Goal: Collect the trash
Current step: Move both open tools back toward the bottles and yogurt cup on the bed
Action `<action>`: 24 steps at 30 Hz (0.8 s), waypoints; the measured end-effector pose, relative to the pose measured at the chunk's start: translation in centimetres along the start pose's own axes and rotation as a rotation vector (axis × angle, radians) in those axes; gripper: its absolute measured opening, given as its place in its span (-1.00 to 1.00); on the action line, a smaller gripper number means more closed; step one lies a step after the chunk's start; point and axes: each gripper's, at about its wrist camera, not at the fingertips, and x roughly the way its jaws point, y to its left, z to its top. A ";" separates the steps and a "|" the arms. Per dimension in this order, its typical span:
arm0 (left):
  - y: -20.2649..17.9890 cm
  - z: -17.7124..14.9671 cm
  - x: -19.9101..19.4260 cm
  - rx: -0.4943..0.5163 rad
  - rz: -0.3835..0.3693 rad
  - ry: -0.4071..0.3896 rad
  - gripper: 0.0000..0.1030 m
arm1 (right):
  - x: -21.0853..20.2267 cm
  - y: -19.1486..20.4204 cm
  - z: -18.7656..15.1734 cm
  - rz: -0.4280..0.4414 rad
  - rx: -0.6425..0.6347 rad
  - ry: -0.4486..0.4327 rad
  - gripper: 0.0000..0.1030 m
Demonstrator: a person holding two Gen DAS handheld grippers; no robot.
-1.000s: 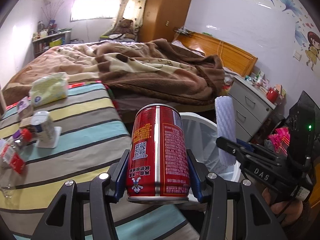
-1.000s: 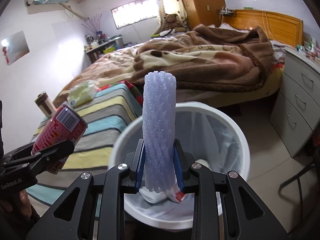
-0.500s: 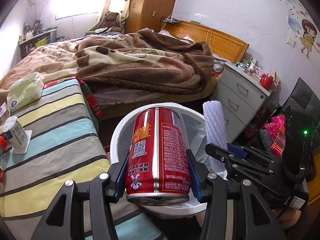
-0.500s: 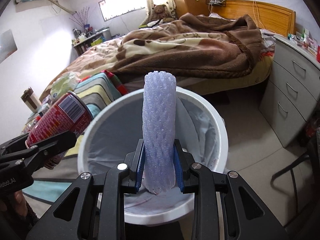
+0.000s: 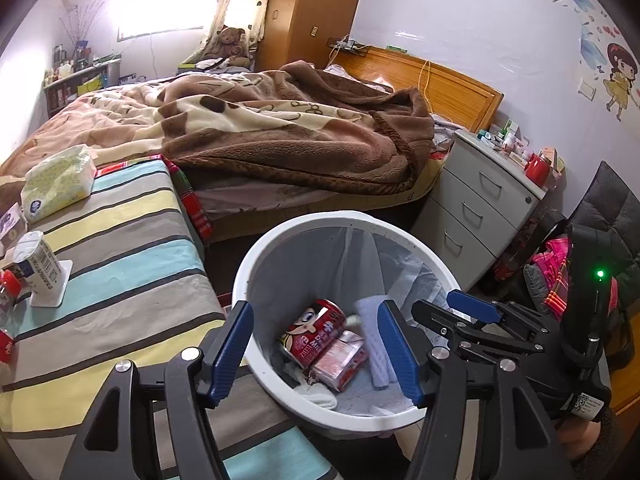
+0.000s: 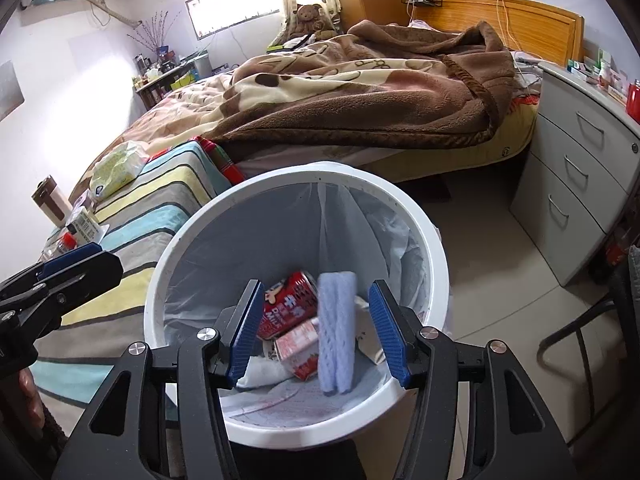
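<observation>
A white trash bin [image 5: 256, 256] with a plastic liner stands beside the striped table; it also shows in the right wrist view [image 6: 436, 248]. Inside lie a red drink can [image 5: 316, 332], a pink carton [image 5: 340, 364] and a pale foam net sleeve [image 5: 374, 344]. In the right wrist view the red can [image 6: 288, 304] and the foam sleeve [image 6: 336, 332] are in the bin too. My left gripper [image 5: 316, 356] is open and empty over the bin's near rim. My right gripper [image 6: 318, 336] is open and empty above the bin.
The striped table [image 5: 112, 240] at left holds a tissue pack [image 5: 56, 184], a small milk carton [image 5: 38, 264] and small red-capped items. A bed with a brown blanket [image 5: 280, 136] lies behind. A grey drawer unit [image 5: 484, 208] and a black chair [image 5: 604, 216] stand at right.
Both grippers opened over the bin. The red can left my left gripper and the foam sleeve left my right gripper; both now lie in the bin.
</observation>
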 end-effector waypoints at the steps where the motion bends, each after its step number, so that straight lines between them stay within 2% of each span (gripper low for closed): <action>1: 0.1 0.0 -0.1 -0.003 0.000 -0.001 0.25 | -0.1 0.0 0.0 0.000 0.000 -0.002 0.08; 11: 1.2 -0.4 -2.2 -0.011 0.034 -0.038 0.25 | -1.0 1.2 0.2 0.020 -0.010 -0.036 0.09; 20: 3.4 -0.9 -4.5 -0.037 0.072 -0.074 0.25 | -1.2 3.4 0.3 0.077 -0.035 -0.077 0.09; 24: 4.5 -1.2 -5.6 -0.040 0.116 -0.092 0.25 | -1.1 4.6 0.5 0.101 -0.052 -0.092 0.10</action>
